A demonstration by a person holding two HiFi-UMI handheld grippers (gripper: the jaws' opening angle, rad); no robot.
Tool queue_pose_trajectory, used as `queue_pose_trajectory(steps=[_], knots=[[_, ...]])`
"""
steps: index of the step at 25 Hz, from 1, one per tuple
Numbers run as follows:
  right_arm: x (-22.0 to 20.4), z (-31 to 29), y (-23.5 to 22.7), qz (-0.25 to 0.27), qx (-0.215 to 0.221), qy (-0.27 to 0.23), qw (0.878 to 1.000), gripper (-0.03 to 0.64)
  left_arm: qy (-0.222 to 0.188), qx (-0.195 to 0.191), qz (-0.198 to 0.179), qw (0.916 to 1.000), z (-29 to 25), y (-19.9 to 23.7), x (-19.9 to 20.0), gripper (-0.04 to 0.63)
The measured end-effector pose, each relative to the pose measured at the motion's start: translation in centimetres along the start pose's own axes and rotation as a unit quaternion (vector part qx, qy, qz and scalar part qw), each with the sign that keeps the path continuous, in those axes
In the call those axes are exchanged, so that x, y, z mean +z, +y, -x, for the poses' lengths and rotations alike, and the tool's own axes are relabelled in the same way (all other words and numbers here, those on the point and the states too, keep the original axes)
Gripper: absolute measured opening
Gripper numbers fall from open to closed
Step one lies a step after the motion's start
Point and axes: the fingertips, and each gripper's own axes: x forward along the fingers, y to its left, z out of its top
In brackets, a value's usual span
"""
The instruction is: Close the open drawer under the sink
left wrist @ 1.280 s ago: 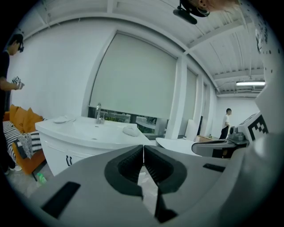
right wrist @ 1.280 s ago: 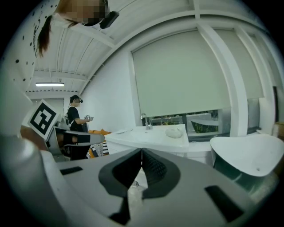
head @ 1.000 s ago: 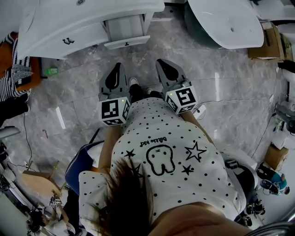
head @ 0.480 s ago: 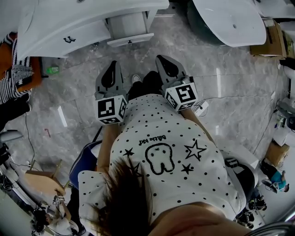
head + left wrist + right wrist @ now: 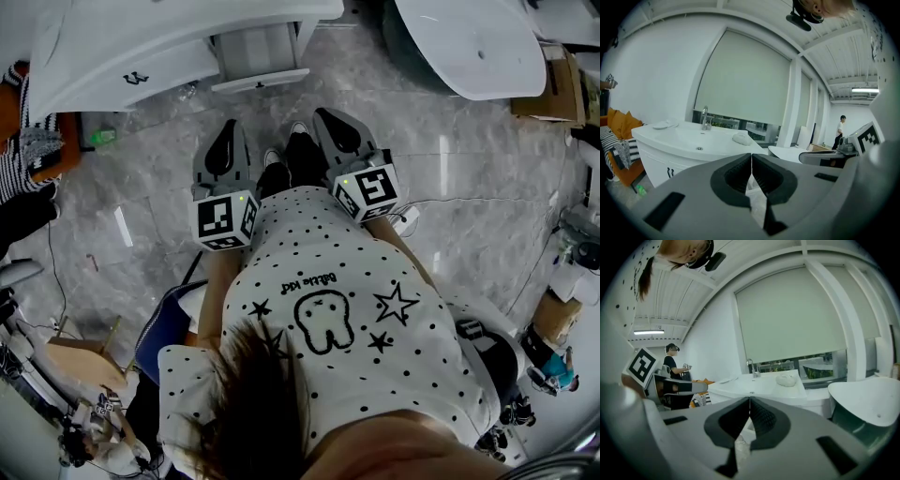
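The white sink vanity (image 5: 122,56) stands ahead at the top of the head view. Its open drawer (image 5: 258,56) sticks out toward me, with the drawer front (image 5: 261,82) nearest. My left gripper (image 5: 228,127) and right gripper (image 5: 328,114) are held side by side over the floor, short of the drawer front, both pointing at it. Each is shut with nothing between its jaws, as seen in the left gripper view (image 5: 751,157) and the right gripper view (image 5: 749,401). The basin top (image 5: 693,138) with its faucet (image 5: 705,117) shows above the jaws; the drawer is mostly hidden behind them.
A white tub (image 5: 469,42) sits to the right of the vanity, with a cardboard box (image 5: 548,89) beyond it. An orange seat with striped cloth (image 5: 28,141) is at the left. A cable (image 5: 469,202) runs over the marble floor. Another person (image 5: 841,129) stands far off.
Both grippers have edged forward toward the vanity and a little down, still shut. My feet have stepped forward between them.
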Motion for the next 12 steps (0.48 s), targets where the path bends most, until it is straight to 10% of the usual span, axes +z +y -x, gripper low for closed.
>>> queue_pose_trajectory(steps=[12], knots=[[2.9, -3.7, -5.5, -0.003, 0.035, 0.004, 0.999, 0.014, -0.031, 0.043, 0.014, 0.9985, -5.3, -0.4, 3.6, 0.009]])
